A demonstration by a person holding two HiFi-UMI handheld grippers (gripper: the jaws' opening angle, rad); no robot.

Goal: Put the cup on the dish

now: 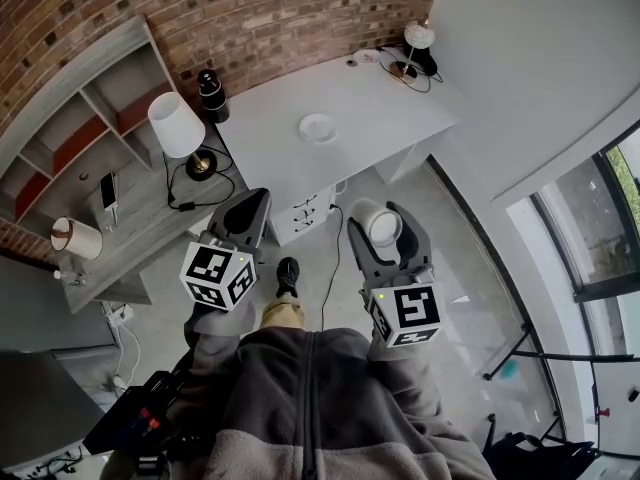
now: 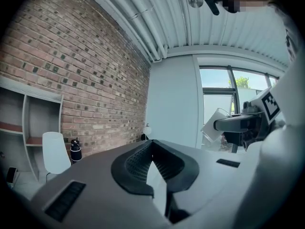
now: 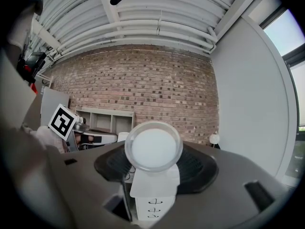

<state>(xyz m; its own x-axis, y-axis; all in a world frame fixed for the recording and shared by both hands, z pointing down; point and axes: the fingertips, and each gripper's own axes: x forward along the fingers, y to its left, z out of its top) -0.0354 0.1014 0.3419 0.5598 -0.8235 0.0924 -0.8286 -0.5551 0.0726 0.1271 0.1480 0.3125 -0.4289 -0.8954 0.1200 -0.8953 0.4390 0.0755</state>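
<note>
A small white dish (image 1: 318,128) lies on the white desk (image 1: 400,108) ahead of me, near its front edge. My right gripper (image 1: 381,212) is shut on a pale translucent cup (image 1: 383,227), held in the air well short of the desk and right of the dish. In the right gripper view the cup (image 3: 153,149) lies on its side between the jaws, one round end towards the camera. My left gripper (image 1: 257,201) hovers beside it with its jaws together and nothing in them. The left gripper view shows the cup (image 2: 215,124) off to the right.
A lamp with a white shade (image 1: 176,123) and a black bottle (image 1: 211,96) stand left of the desk. A grey shelf unit (image 1: 70,158) lines the brick wall. A small lamp (image 1: 418,38) sits at the desk's far right. White drawers (image 1: 305,213) are under the desk.
</note>
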